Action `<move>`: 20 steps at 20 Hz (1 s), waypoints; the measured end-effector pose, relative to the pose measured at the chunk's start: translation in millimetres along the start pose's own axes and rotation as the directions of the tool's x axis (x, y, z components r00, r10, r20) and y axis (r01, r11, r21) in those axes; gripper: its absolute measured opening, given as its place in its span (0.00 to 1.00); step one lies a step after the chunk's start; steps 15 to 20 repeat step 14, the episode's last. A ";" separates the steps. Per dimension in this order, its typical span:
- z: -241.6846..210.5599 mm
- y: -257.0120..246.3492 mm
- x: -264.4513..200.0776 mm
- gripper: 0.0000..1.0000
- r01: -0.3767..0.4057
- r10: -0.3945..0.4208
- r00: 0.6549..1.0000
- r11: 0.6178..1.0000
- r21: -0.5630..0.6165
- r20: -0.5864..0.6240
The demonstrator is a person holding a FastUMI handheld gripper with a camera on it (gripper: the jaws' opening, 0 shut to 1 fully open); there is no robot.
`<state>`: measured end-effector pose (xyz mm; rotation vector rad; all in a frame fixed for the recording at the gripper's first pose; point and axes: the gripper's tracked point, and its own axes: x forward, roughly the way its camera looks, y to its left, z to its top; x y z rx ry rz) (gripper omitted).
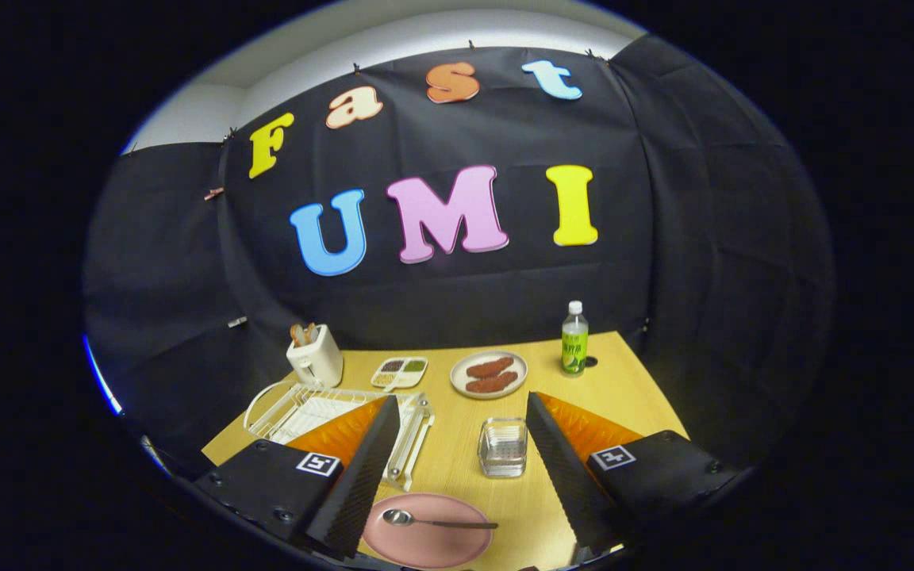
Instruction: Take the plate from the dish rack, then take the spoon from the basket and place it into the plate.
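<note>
Nearest the camera lies the pink plate (428, 541) on the wooden table (631, 396), sitting low between the two fingers of the gripper (457, 476); spoon (435, 521) rests flat in the plate, bowl to the left, handle running right. Gripper fingers stand wide apart with nothing between the pads, neither finger touching plate or spoon; left finger (362, 476) overlaps the near right corner of the dish rack in view, right finger (564, 476) sits just right of the basket. Clear basket (502, 446), small and square, stands on the table just ahead of the plate, between the fingers; contents cannot be made out. White wire dish rack (322, 412) lies at left, beyond the left finger, no plate seen in its slots. Farther back, left to right: white toaster (315, 357) with bread slices standing in its slots, just behind the rack; a small divided tray (399, 372) with several compartments of dark and greenish contents; a round plate with two reddish-brown pieces (489, 374); a green-labelled bottle (574, 339) with a white cap standing upright near the far right corner of the table. All far items stand well apart from the gripper
</note>
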<state>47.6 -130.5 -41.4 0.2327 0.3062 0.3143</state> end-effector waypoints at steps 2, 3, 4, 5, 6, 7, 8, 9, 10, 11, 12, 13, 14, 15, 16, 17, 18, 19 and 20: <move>35.5 -12.8 -13.8 0.98 0.017 -0.014 0.997 0.999 -0.038 0.070; 51.5 -16.8 -20.9 0.98 0.026 -0.020 0.994 0.998 -0.055 0.110; 63.3 -19.1 -26.4 0.98 0.034 -0.024 0.989 0.997 -0.070 0.143; 71.2 -19.8 -30.9 0.98 0.041 -0.027 0.986 0.996 -0.082 0.164; 74.3 -19.0 -36.4 0.98 0.045 -0.028 0.985 0.994 -0.096 0.169; 75.6 -18.5 -40.6 0.98 0.053 -0.034 0.985 0.992 -0.111 0.168; 78.9 -20.2 -43.1 0.98 0.070 -0.048 0.983 0.990 -0.122 0.175; 82.3 -18.1 -46.2 0.98 0.083 -0.057 0.980 0.988 -0.131 0.190; 84.5 -14.4 -46.0 0.98 0.094 -0.063 0.976 0.985 -0.144 0.208; 86.1 -11.7 -45.6 0.98 0.109 -0.073 0.973 0.982 -0.157 0.219; 85.0 -9.0 -47.2 0.98 0.122 -0.083 0.972 0.978 -0.169 0.221; 85.6 -4.4 -46.8 0.98 0.134 -0.092 0.970 0.975 -0.177 0.225; 87.8 0.2 -45.0 0.98 0.148 -0.104 0.966 0.973 -0.175 0.235; 87.8 0.2 -45.0 0.98 0.148 -0.104 0.966 0.973 -0.175 0.235; 87.8 0.2 -45.0 0.98 0.148 -0.104 0.966 0.973 -0.175 0.235; 87.8 0.2 -45.0 0.98 0.148 -0.104 0.966 0.973 -0.175 0.235; 87.8 0.2 -45.0 0.98 0.148 -0.104 0.966 0.973 -0.175 0.235; 87.8 0.2 -45.0 0.98 0.148 -0.104 0.966 0.973 -0.175 0.235; 87.8 0.2 -45.0 0.98 0.148 -0.104 0.966 0.973 -0.175 0.235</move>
